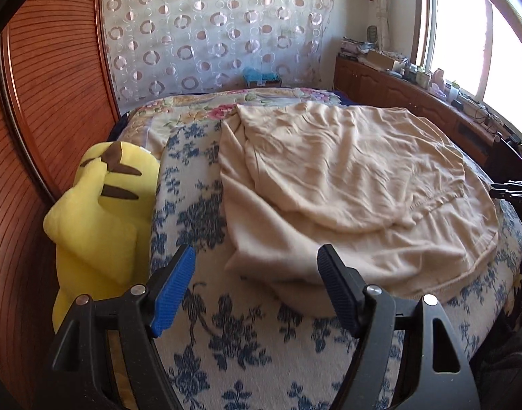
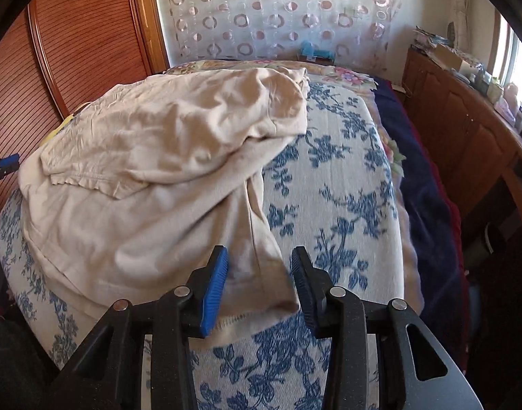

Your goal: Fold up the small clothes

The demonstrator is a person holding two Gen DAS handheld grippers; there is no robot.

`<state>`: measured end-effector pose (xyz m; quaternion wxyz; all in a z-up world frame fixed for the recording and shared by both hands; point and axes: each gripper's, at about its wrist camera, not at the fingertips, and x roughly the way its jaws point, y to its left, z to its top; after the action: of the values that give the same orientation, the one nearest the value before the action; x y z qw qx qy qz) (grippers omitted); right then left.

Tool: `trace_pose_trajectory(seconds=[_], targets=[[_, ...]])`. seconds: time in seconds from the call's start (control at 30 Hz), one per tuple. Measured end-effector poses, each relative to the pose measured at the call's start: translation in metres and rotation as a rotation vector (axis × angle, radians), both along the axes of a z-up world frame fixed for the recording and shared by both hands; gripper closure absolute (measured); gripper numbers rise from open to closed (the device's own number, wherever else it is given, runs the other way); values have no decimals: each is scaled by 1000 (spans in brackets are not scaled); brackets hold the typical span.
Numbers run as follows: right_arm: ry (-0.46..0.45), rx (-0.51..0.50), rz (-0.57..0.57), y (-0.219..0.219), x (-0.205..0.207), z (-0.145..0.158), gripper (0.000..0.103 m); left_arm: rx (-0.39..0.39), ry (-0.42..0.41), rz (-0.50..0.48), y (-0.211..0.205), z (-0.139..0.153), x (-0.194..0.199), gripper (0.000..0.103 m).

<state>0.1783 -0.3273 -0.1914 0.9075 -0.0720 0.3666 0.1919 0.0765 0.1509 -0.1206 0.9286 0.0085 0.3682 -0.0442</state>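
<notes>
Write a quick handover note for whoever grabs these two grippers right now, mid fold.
Left gripper: open, empty, hovering short of the beige garment's near edge.
Right gripper: open, fingers straddling the garment's stitched hem corner, not clamped.
The garment lies on the blue floral blanket, top part already folded over, wrinkled.
Left: grip the corner, finish folding, smooth.

Two close, low wrist views from opposite corners of the bed, sharing the cream garment.
</notes>
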Motion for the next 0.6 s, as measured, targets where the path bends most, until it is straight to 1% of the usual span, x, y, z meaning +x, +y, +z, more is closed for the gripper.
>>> trace_pose_trajectory(seconds=[0.03,0.1,0.13,0.17,0.2,0.27,0.33,0.4,0.47,0.6], targets=[[-13,-1,-3,0,0,0,67,2,5,-1,1,-2,-1,28],[-24,-2,6,3,-4,5,82,3,24,4,6,-8,-2,28],[-24,-1,12,4,-7,6,96,-1,34,8,7,-11,-1,28],[-23,6,19,3,-12,7,99,-9,47,12,9,-13,1,28],[-34,5,12,2,-27,11,99,-14,56,14,11,-16,3,28],[-82,8,-42,-6,-37,18,99,-18,66,17,12,-19,6,28],[-116,53,-82,-17,-49,26,100,-27,77,14,12,-22,10,28],[-134,63,-99,-26,-63,30,100,-26,88,-3,9,-23,14,28],[-132,36,-107,-28,-67,26,100,-19,99,-12,6,-25,20,28],[-103,21,-110,-24,-67,21,100,-42,134,-8,6,-28,34,31]])
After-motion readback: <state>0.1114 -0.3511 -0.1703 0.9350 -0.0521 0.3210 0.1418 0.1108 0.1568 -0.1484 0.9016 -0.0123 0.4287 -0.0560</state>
